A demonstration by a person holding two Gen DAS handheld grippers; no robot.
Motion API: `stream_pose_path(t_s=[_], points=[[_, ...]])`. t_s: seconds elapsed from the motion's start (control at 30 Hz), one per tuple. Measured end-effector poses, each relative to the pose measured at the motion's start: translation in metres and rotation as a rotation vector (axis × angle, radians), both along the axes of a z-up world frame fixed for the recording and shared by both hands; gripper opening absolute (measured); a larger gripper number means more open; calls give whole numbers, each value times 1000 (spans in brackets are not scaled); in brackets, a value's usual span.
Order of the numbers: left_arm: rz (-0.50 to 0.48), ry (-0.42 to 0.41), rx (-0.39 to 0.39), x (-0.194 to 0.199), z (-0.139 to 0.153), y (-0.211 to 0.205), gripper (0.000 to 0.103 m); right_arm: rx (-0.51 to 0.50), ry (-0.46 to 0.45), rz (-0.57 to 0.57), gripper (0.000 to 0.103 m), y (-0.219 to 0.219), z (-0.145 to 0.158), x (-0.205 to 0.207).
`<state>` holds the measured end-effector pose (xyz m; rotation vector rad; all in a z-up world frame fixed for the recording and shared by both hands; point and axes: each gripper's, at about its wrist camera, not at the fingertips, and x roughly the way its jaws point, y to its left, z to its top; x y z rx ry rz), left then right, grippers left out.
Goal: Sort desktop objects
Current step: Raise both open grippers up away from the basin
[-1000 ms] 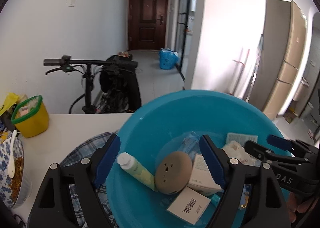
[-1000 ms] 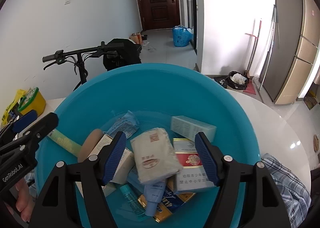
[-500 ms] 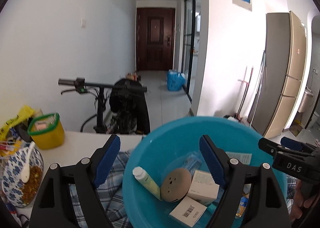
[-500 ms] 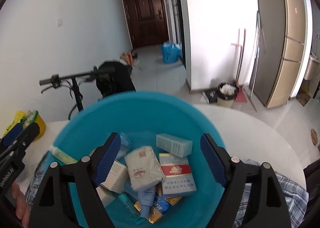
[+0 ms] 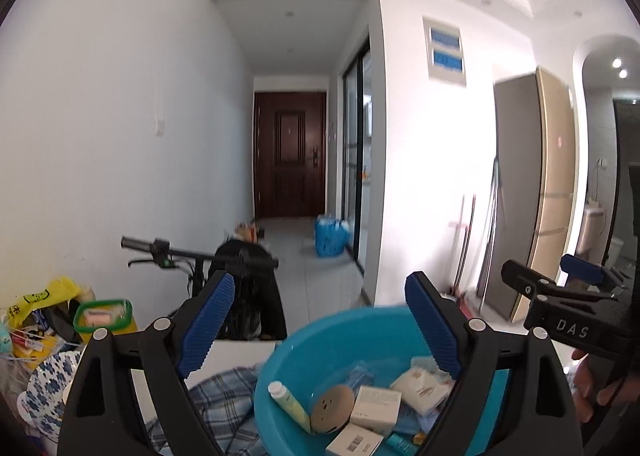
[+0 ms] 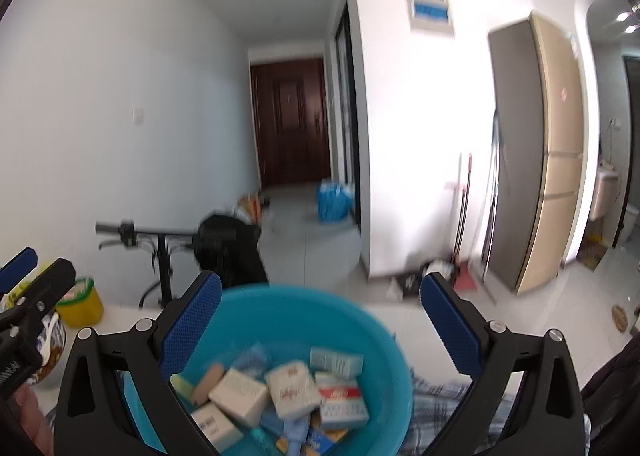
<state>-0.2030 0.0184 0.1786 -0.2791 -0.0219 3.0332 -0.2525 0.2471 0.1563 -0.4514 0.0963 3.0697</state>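
**Both claws empty above the basin**

Over the table, the left view shows the left gripper (image 5: pixel 316 324) spread wide, empty, its jaws just opening; the blue basin (image 5: pixel 304 340) holds boxes and a tube.

From the right view, the right gripper (image 6: pixel 320 320) likewise gapes empty, just widening. Blind reaching into that loose pile could pinch two items together.

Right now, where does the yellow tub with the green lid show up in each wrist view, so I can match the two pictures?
Left wrist view: the yellow tub with the green lid sits at the left edge, beside the left claw's left finger, blurred, next to a yellow bag.
Right wrist view: the tub is at lower left, behind the other claw's arm.
Shared landmark: the blue basin lies to its right in both.
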Motion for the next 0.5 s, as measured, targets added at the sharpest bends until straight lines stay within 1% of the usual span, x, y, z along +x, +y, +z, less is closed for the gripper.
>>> stream_pose_path(t_s=[0.03,0.07,0.1,0.13,0.17,0.2,0.23,0.3,0.37,0.5], points=[[-6,16,11,6,4,-1,90,13,26,9,100,-3,4,5],[-18,29,19,12,8,-3,90,30,46,17,103,-6,7,9],[-37,37,24,16,11,-4,93,56,69,20,103,-10,11,14],[-62,41,19,20,15,-5,96,79,95,9,103,-13,14,20],[-81,51,13,25,19,-5,103,103,136,-28,103,-17,18,26],[-88,69,14,32,23,-4,103,112,170,-64,103,-20,20,31],[-83,95,15,40,27,-4,103,109,206,-95,103,-21,23,37],[-62,137,21,49,31,-6,103,76,233,-71,103,-20,27,44],[-57,155,30,56,35,-9,103,27,221,-8,103,-17,31,46],[-82,155,64,68,43,-16,103,-43,211,31,103,-10,36,53]])
